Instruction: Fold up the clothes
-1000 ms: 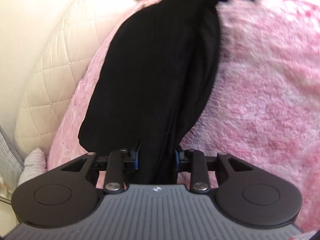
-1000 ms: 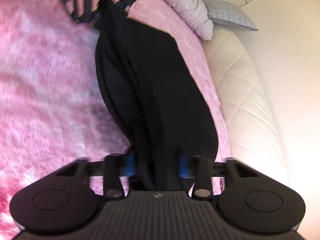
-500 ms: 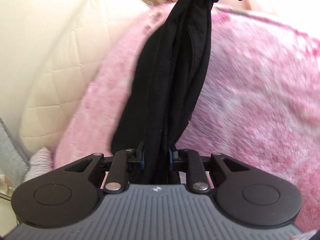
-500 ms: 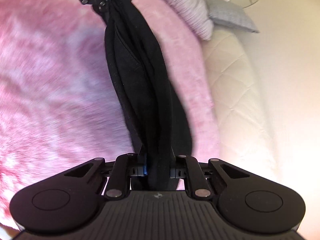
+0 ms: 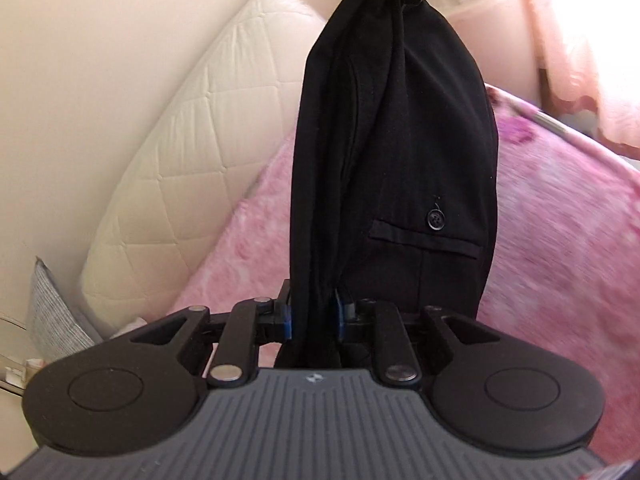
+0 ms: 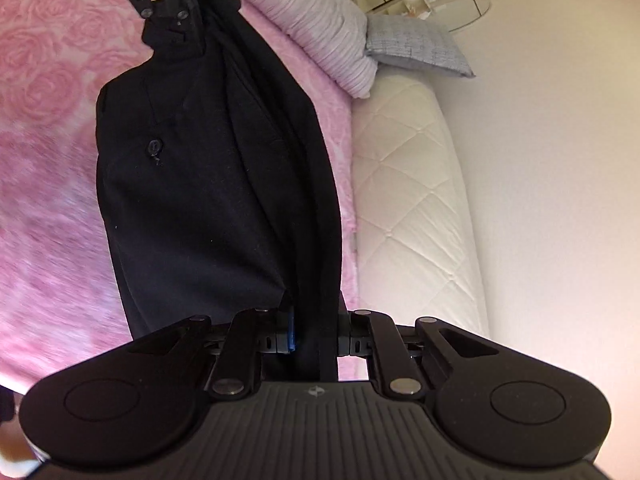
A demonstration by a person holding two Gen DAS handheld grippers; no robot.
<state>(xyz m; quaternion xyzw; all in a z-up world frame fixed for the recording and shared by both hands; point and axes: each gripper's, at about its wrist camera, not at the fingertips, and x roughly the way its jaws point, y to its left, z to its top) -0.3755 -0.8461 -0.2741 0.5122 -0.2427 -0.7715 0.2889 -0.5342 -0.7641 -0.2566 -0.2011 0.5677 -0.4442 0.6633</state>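
Left claw and right claw each clamped on opposite ends of bunched black fabric trousers, buttoned back pocket showing, slung between them in air above fluffy pink rose-pattern bed blanket; cream quilted headboard alongside.

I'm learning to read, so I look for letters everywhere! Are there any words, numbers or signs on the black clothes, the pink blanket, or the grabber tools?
No words or numbers can be read anywhere.
Left gripper: a small white logo mark on its grey body, no letters.
Right gripper: the same small mark, no letters.
Black garment: only a button, no readable label.
Pink blanket: a rose pattern, no text.
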